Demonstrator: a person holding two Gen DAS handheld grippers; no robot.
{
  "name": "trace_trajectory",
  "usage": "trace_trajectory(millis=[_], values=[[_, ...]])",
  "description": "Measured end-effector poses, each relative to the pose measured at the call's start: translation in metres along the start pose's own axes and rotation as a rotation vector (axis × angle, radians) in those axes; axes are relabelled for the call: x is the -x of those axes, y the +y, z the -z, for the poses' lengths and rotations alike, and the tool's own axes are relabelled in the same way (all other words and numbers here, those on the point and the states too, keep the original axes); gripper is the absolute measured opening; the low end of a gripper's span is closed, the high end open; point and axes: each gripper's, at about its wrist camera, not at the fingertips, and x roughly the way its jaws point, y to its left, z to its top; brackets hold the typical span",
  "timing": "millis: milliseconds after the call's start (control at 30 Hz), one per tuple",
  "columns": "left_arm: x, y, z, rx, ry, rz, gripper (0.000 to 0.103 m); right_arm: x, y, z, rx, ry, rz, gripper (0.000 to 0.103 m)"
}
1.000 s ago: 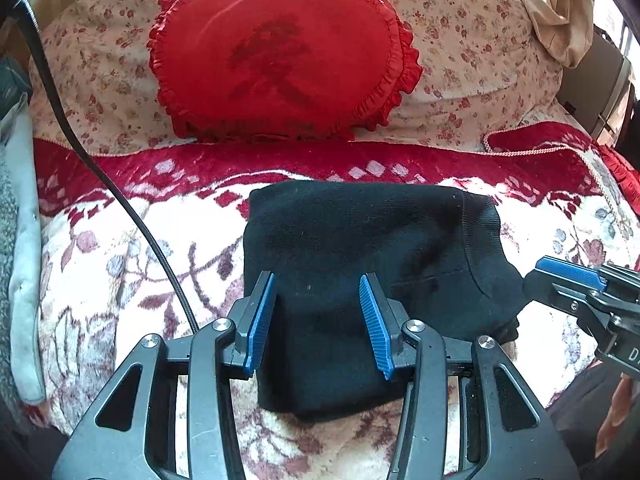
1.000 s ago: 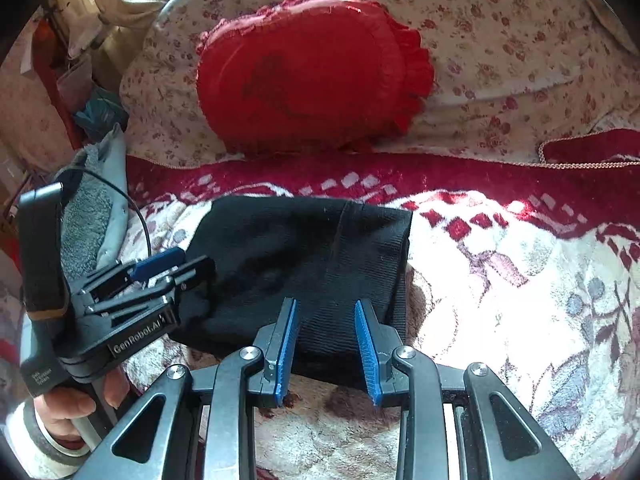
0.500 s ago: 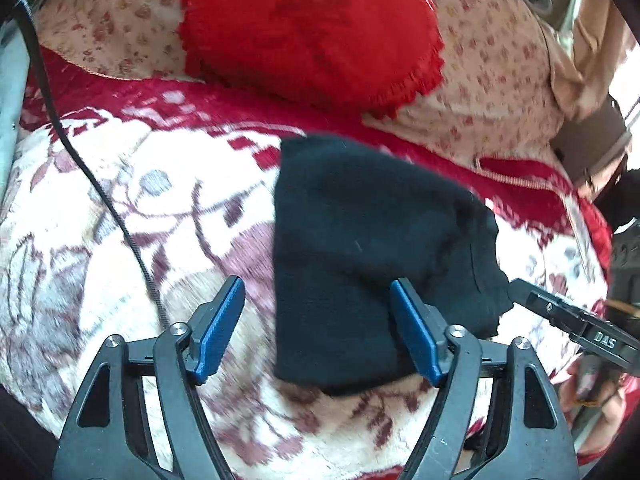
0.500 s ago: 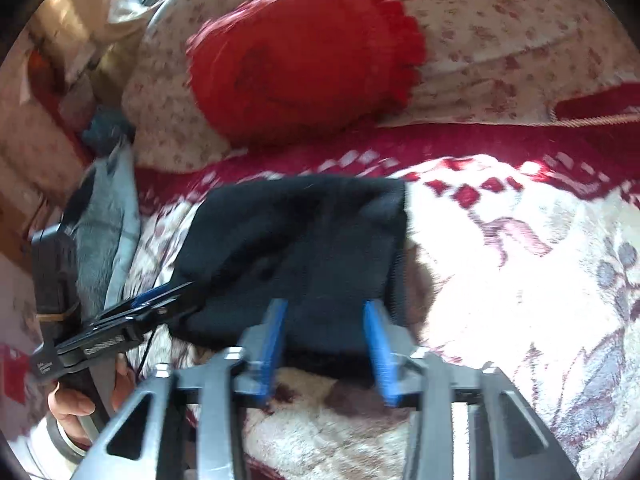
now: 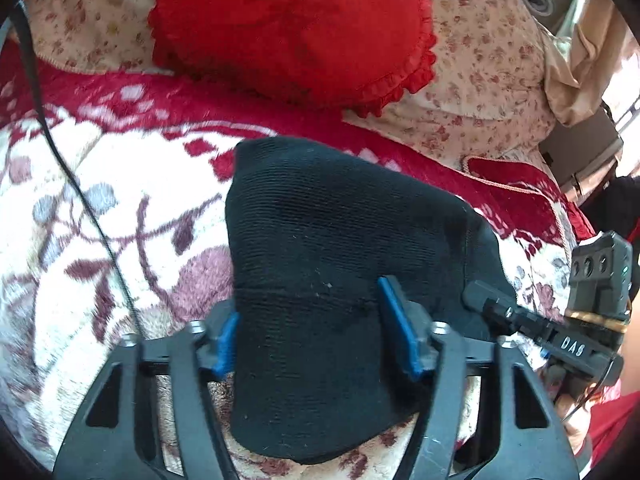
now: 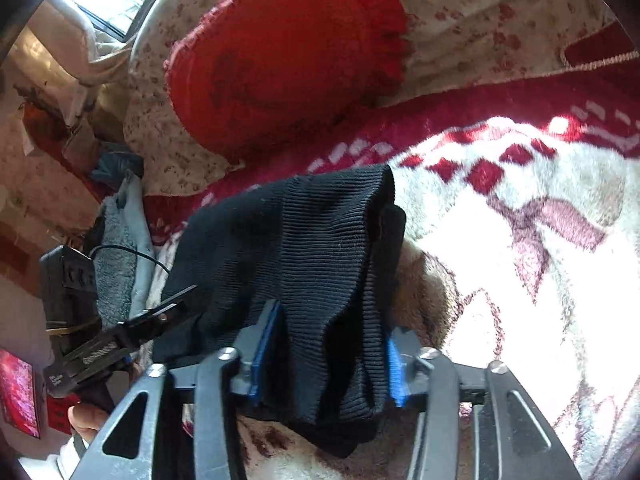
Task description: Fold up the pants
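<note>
The folded black ribbed pants (image 5: 320, 220) lie on a red and cream floral blanket (image 5: 120, 200). My left gripper (image 5: 310, 332) is over their near left part. Its jaws are closing: one blue pad is at the pants' left edge, the other pressed into the cloth, which fills the gap. My right gripper (image 6: 330, 360) holds the near right corner of the pants (image 6: 300, 232). Its jaws are closing too, and the fabric is bunched into folds between the pads. Each gripper also shows at the side of the other's view: the right gripper (image 5: 492, 308), the left gripper (image 6: 172, 308).
A red frilled cushion (image 5: 292, 20) leans on the flowered backrest behind the pants. A thin black cable (image 5: 92, 216) runs across the blanket on the left. A grey towel (image 6: 120, 248) lies at the left edge. A person's hand (image 6: 86, 420) holds the left gripper's handle.
Both grippers opened wide, sank closer to the pants' near edge and rolled. Their jaws have since come in on the fabric, which is bunched between the right pads.
</note>
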Motion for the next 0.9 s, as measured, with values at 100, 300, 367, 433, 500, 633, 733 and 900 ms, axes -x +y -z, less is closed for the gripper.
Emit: trace_trajectory(millis=[100, 300, 367, 433, 500, 633, 733, 900], values=[[0.011, -0.006, -0.016, -0.047, -0.035, 0.003, 0.052, 0.013, 0.015, -0.012, 0.036, -0.055, -0.005, 0.036], [0.011, 0.001, -0.064, -0.055, -0.091, -0.032, 0.052, 0.007, 0.029, -0.052, 0.054, -0.105, -0.02, 0.036], [-0.007, 0.01, -0.071, -0.041, -0.05, -0.055, 0.052, -0.007, 0.028, -0.061, 0.055, -0.096, -0.005, 0.038], [-0.035, 0.023, -0.072, -0.026, 0.018, -0.107, 0.052, -0.027, 0.018, -0.068, 0.066, -0.047, 0.059, 0.042], [-0.041, 0.031, -0.069, -0.019, 0.012, -0.09, 0.061, -0.049, 0.009, -0.064, 0.089, 0.023, 0.166, 0.047], [-0.026, 0.024, -0.071, -0.075, -0.005, -0.144, 0.066, -0.027, 0.006, -0.059, 0.101, -0.01, 0.2, 0.047], [-0.015, 0.014, -0.07, -0.124, -0.042, -0.209, 0.066, -0.005, 0.025, -0.062, 0.156, -0.051, 0.252, 0.047], [-0.024, 0.008, -0.062, -0.148, -0.046, -0.261, 0.066, -0.001, 0.072, -0.058, 0.267, -0.073, 0.205, 0.033]])
